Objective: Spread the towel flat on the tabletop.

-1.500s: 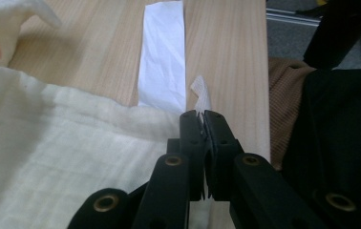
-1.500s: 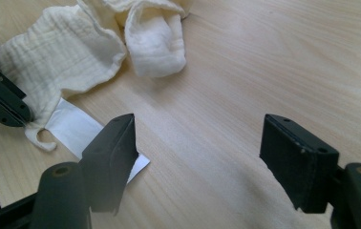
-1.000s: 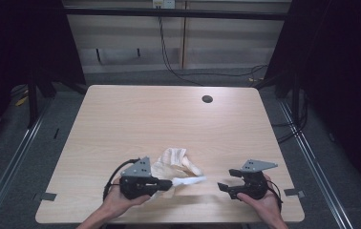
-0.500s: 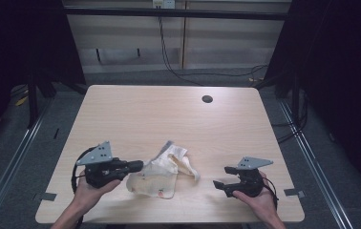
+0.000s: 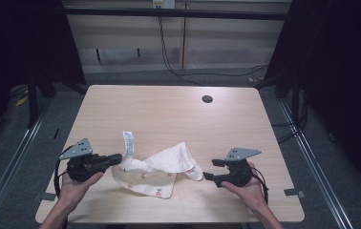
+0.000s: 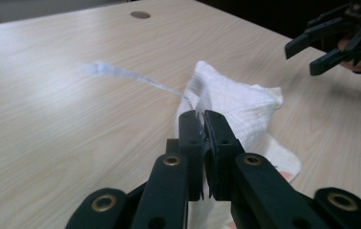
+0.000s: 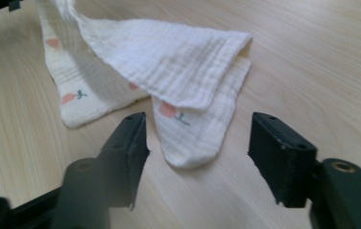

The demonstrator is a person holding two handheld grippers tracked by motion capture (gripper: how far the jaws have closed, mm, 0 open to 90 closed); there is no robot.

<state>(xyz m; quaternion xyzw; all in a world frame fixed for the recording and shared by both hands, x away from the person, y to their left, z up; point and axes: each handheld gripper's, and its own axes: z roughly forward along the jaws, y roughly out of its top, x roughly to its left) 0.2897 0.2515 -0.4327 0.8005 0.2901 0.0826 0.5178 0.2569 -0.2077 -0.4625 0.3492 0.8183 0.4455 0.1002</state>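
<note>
A white cloth [image 5: 157, 171] printed with small red fruit lies rumpled on the near middle of the tabletop [image 5: 169, 112], between the two grippers. It is folded over itself: in the right gripper view an upper layer [image 7: 178, 57] drapes across a lower one, and one rounded corner points toward the camera. A narrow white label [image 5: 128, 141] stands up from the cloth's left edge; in the left gripper view it trails away blurred over the wood.

The left gripper [image 5: 114, 159] is at the cloth's left edge, jaws pressed together on the cloth where the label joins it [image 6: 202, 119], lifting that edge off the tabletop. The right gripper [image 5: 209, 170] sits just right of the cloth, jaws spread apart and holding nothing; the cloth's near corner lies on the wood between and just beyond them, not touching either jaw.

A small dark round hole [image 5: 207, 99] is set in the far right part of the tabletop, well apart from the cloth.
</note>
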